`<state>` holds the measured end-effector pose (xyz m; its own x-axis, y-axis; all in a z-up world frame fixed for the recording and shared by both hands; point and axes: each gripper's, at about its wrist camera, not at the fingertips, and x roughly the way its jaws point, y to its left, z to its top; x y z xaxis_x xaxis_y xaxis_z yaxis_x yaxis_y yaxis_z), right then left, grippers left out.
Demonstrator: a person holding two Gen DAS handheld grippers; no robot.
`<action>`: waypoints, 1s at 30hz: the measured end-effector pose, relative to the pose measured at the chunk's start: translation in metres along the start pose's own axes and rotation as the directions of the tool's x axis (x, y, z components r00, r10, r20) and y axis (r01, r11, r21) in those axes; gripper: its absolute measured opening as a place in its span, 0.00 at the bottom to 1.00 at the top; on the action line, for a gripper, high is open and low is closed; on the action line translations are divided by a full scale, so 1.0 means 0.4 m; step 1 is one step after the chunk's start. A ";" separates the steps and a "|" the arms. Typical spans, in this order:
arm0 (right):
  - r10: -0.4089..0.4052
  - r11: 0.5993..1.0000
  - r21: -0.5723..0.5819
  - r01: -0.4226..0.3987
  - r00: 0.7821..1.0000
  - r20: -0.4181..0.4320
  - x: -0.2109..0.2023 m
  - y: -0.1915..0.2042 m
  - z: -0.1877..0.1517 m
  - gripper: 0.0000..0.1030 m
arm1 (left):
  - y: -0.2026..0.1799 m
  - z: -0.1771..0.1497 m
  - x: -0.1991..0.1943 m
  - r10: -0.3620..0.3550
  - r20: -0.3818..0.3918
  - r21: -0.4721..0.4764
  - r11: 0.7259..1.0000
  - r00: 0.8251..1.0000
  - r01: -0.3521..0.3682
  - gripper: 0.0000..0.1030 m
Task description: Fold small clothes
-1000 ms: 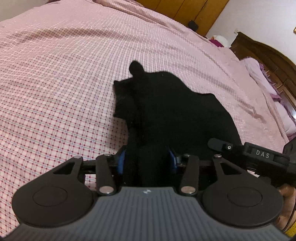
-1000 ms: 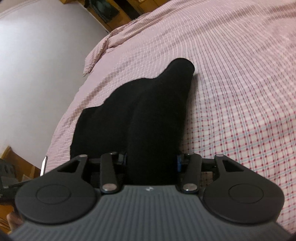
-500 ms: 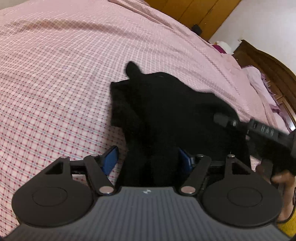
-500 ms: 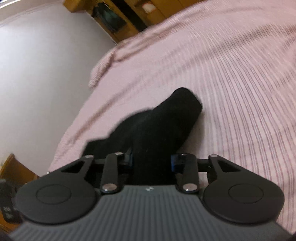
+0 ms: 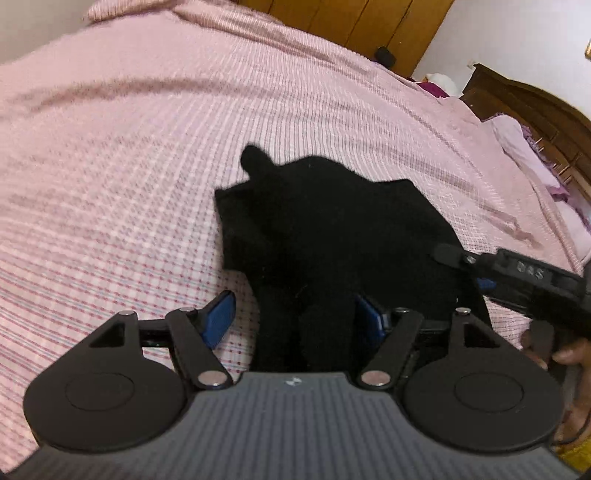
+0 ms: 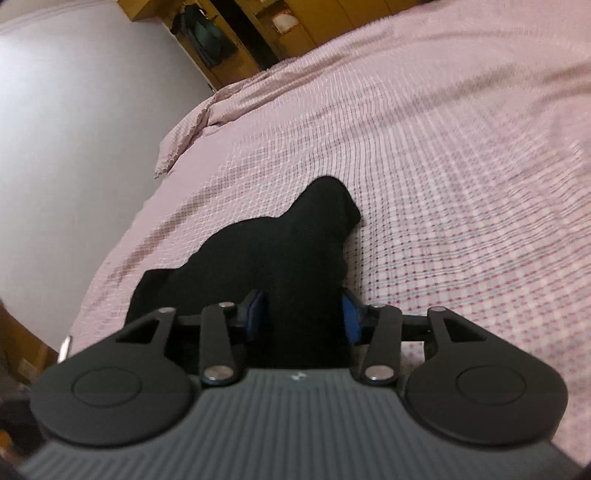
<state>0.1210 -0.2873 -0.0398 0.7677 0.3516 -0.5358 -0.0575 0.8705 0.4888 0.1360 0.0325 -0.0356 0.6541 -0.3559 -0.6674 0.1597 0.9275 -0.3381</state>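
A small black garment lies bunched on the pink checked bedspread. My left gripper is open, its blue pads spread either side of the garment's near edge, the left one clear of the cloth. My right gripper has its blue pads close against a fold of the same garment, gripping it. The right gripper also shows in the left wrist view, at the garment's right edge.
The bedspread stretches wide around the garment. A wooden headboard and pillows stand at the right. Wooden cupboards are at the back. The bed's edge and a grey wall are at the left of the right wrist view.
My left gripper has opened off the garment's near edge. My right gripper has kept its hold and lifted and shifted the fold; both views have tilted up.
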 end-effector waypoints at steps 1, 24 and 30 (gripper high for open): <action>-0.011 1.000 -0.021 0.012 1.000 0.011 -0.017 0.008 -0.004 0.48 | 0.001 0.004 -0.011 0.015 0.005 0.016 1.000 1.000 -0.015 0.74; -0.108 0.961 -0.249 0.122 0.992 0.069 -0.229 0.157 -0.200 0.78 | -0.080 -0.125 -0.107 0.254 0.006 0.101 0.962 0.967 -0.253 0.96; -0.134 0.954 -0.261 0.145 0.989 0.060 -0.225 0.174 -0.249 0.78 | -0.093 -0.165 -0.092 0.275 -0.019 0.120 0.955 0.961 -0.271 0.97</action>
<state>-0.0155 -0.2241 -0.0261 0.8055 0.2102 -0.5540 -0.1101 0.9718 0.2087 0.0571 0.0034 -0.0424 0.6583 -0.0891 -0.7474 0.0638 0.9960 -0.0625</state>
